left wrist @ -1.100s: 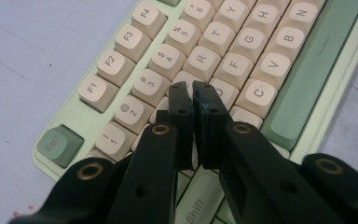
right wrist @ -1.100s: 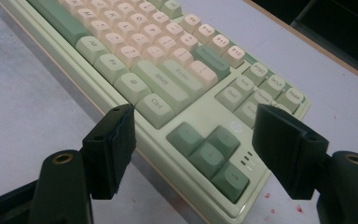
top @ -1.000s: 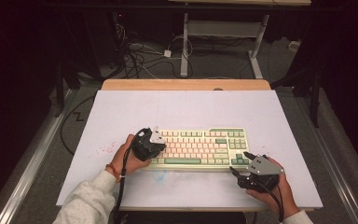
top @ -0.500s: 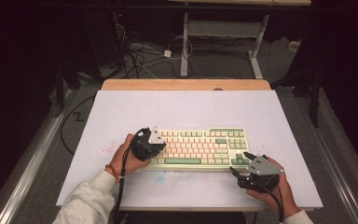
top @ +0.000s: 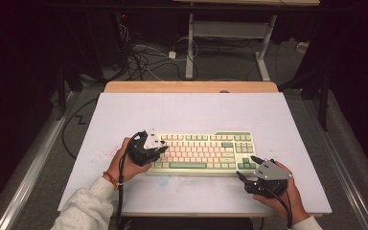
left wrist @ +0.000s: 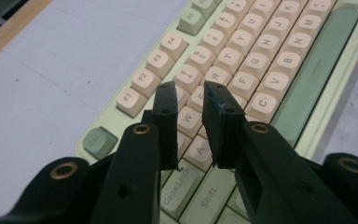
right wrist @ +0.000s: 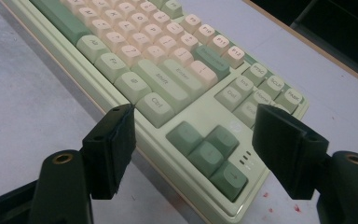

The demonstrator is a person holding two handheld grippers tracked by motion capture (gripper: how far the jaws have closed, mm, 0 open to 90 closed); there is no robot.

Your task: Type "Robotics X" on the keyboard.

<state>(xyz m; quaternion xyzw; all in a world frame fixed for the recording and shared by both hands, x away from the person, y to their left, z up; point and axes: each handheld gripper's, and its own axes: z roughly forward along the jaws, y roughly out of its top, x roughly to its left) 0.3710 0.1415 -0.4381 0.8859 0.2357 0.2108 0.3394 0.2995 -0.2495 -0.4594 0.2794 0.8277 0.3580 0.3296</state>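
On the pale table top (top: 191, 115), seen from the high view, the mechanical keyboard (top: 201, 151) lies with its long axis running left to right, nearer the person's edge than the far wooden edge. The left gripper (top: 159, 149) sits over the keyboard's left end; the right gripper (top: 245, 168) rests at the keyboard's near right corner, its body just off the case.

Left gripper view: the two black jaws stand a narrow gap apart, having just been opening, with nothing pinched between them. Their tips hang above the keyboard's (left wrist: 256, 70) upper-left letter block, close to the W key (left wrist: 188, 120), with the Esc key (left wrist: 99, 141) off toward the keyboard's corner. Whether a tip touches a keycap cannot be told.

Right gripper view: the jaws stand wide apart and empty, straddling the keyboard's (right wrist: 168, 74) near right corner; the arrow-key cluster (right wrist: 209, 151) lies between and just ahead of them, the right Ctrl key (right wrist: 156, 107) beside the left jaw.

Judgement: the left gripper is the nearer to the letter keys, so a key press would likely fall to it, with the right gripper bracing the corner.
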